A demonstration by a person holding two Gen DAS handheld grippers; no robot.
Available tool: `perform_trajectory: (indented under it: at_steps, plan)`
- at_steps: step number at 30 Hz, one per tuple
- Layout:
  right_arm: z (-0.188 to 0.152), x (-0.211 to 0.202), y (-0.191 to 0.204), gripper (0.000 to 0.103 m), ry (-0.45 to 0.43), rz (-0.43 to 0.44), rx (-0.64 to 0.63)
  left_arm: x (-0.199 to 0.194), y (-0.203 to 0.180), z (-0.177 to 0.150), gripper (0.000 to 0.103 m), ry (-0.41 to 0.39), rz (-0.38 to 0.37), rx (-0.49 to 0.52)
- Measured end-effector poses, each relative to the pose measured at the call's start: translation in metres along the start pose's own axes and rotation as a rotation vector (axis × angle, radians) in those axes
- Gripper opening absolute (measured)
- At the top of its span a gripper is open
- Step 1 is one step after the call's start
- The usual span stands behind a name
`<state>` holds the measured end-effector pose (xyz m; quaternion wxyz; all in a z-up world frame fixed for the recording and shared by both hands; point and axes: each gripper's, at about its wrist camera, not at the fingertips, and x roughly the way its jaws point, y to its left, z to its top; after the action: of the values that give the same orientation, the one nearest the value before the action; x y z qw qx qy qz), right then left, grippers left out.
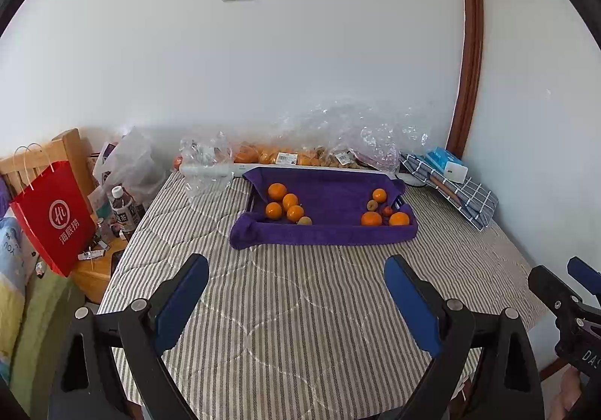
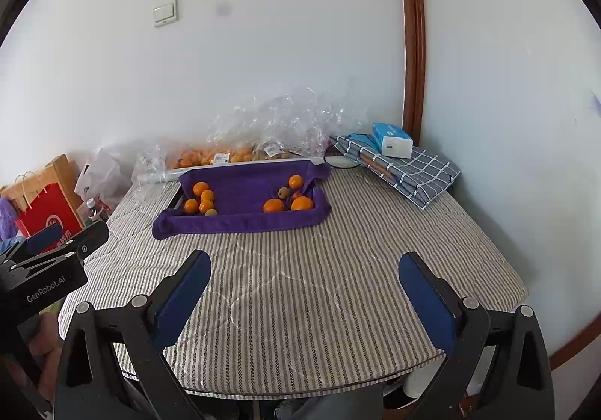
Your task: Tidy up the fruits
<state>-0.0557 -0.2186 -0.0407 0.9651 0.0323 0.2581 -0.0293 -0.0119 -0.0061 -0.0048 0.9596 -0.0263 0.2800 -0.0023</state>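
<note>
A tray lined with a purple towel [image 1: 326,232] [image 2: 248,222] stands at the far side of the striped table. Its left end holds several oranges [image 1: 277,191] [image 2: 200,189] and a small brownish fruit [image 1: 304,221] [image 2: 211,212]. Its right end holds oranges [image 1: 399,219] [image 2: 302,203], a small brownish fruit [image 1: 372,205] [image 2: 283,192] and a small red fruit [image 1: 387,210]. My left gripper [image 1: 296,269] is open and empty, well short of the tray. My right gripper [image 2: 305,267] is open and empty too, over the table's near half.
Clear plastic bags of more fruit [image 1: 278,153] [image 2: 225,155] lie along the wall behind the tray. A folded checked cloth with a tissue pack [image 1: 449,160] [image 2: 392,140] sits at the far right. A red paper bag [image 1: 56,217] and bottle [image 1: 122,209] stand left, off the table.
</note>
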Motion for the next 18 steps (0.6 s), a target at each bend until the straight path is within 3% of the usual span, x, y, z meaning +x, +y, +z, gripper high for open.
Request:
perform_trajectory:
  at_steps: [18]
  plan:
    - [-0.0001, -0.0002, 0.0002, 0.099, 0.003, -0.001, 0.008, -0.0012, 0.0008, 0.0003, 0.095, -0.003, 0.005, -0.003]
